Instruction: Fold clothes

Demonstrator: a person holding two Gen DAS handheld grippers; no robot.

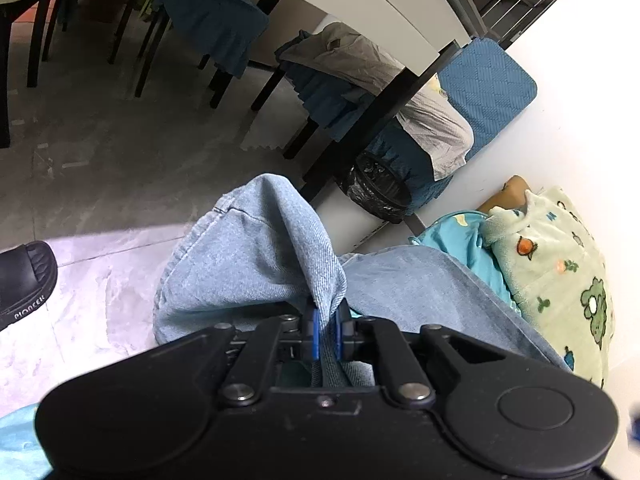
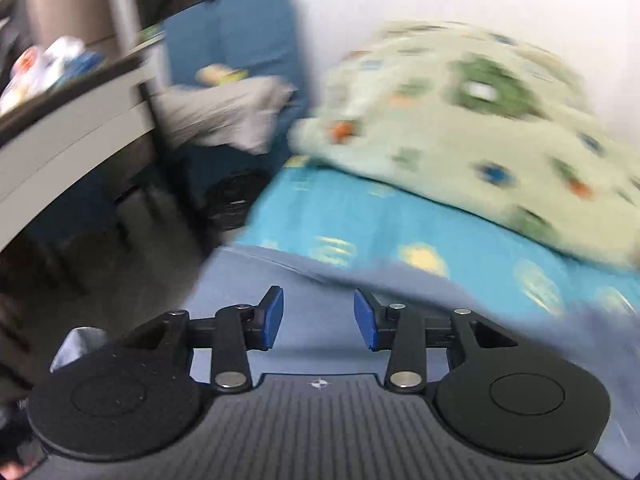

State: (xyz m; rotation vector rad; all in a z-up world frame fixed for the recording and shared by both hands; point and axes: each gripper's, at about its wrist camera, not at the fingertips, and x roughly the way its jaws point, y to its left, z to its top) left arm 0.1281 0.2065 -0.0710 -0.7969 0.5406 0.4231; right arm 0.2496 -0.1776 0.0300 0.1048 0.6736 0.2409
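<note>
Light blue jeans [image 1: 256, 256] hang bunched from my left gripper [image 1: 326, 324], which is shut on a fold of the denim and lifts it above the bed edge. The rest of the jeans lies spread to the right [image 1: 420, 284]. In the right wrist view the jeans [image 2: 316, 292] lie flat on the blue sheet. My right gripper [image 2: 319, 316] is open and empty just above the denim. That view is blurred.
A pale green cartoon blanket [image 1: 560, 272] [image 2: 460, 120] lies heaped on the blue sheet [image 2: 360, 220] by the white wall. A black bin [image 1: 376, 188], blue-covered chairs [image 1: 216, 20], a desk [image 2: 72, 128] and a black slipper [image 1: 24, 280] stand on the grey floor.
</note>
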